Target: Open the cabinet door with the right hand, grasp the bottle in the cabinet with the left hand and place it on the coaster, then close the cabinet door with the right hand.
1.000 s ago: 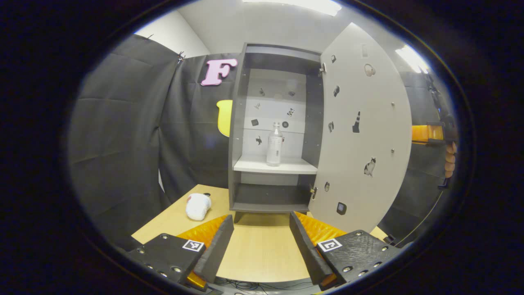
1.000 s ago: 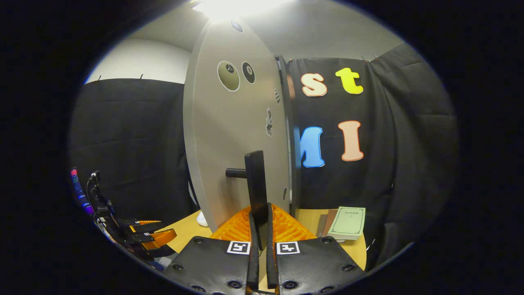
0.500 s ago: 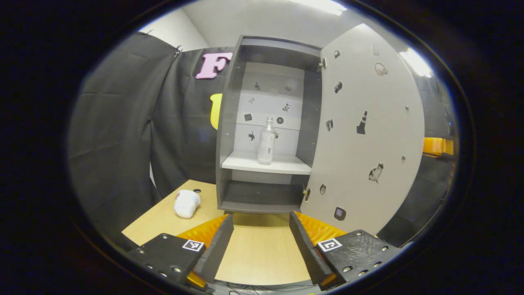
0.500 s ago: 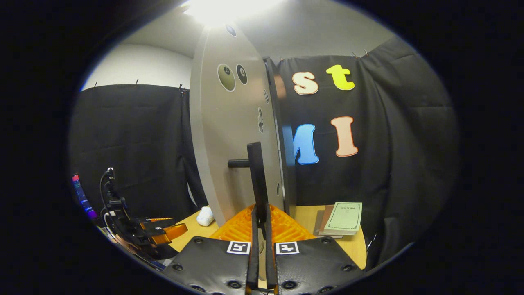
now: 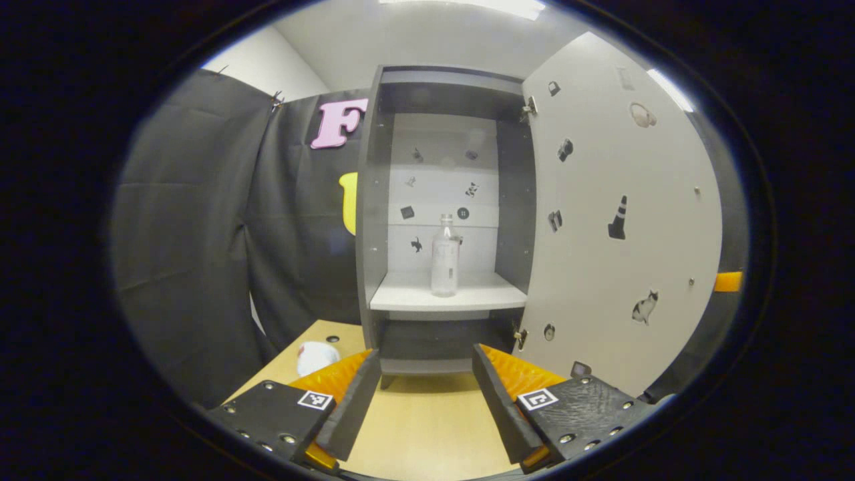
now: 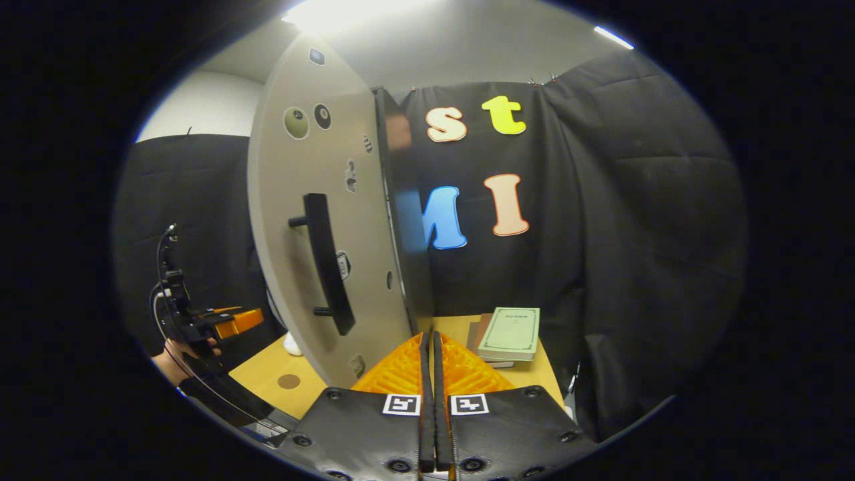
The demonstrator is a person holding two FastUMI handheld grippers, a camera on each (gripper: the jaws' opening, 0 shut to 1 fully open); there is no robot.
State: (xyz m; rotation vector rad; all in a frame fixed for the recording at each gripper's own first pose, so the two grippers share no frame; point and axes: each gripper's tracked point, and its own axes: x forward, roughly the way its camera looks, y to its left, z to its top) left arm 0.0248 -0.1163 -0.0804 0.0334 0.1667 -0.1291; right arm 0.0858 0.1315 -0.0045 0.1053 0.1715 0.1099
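One bottle (image 5: 445,256) stands upright on the pale middle shelf (image 5: 447,297) of the cabinet (image 5: 371,220), clear-bodied, near the shelf's centre and touching nothing else. One cabinet door (image 5: 621,220) hangs wide open to the right of the opening, and on its inner face a scatter of small stickers shows: a traffic cone, a cat, a few dark shapes too small to tell.

Left claw (image 5: 422,381) sits low over the table (image 5: 414,434), its two fingers spread wide apart, gripping nothing, pointed straight at the cabinet with the bottle well ahead between their lines. One white bundle (image 5: 314,357) lies on the table to the left of the cabinet's foot, partly behind the left finger.

Over in the right gripper view, the right claw (image 6: 429,387) has its two fingers pressed together with nothing between them, apart from the door. The door's outer face carries one long dark handle (image 6: 327,264), held off the panel on two posts, and two round stickers near the top. One small round coaster (image 6: 288,381) rests on the table at lower left, bare. Two books (image 6: 509,334) are stacked at the table's far right, a green-covered one on top. The other gripper appears at far left here, held in a hand (image 6: 184,354).
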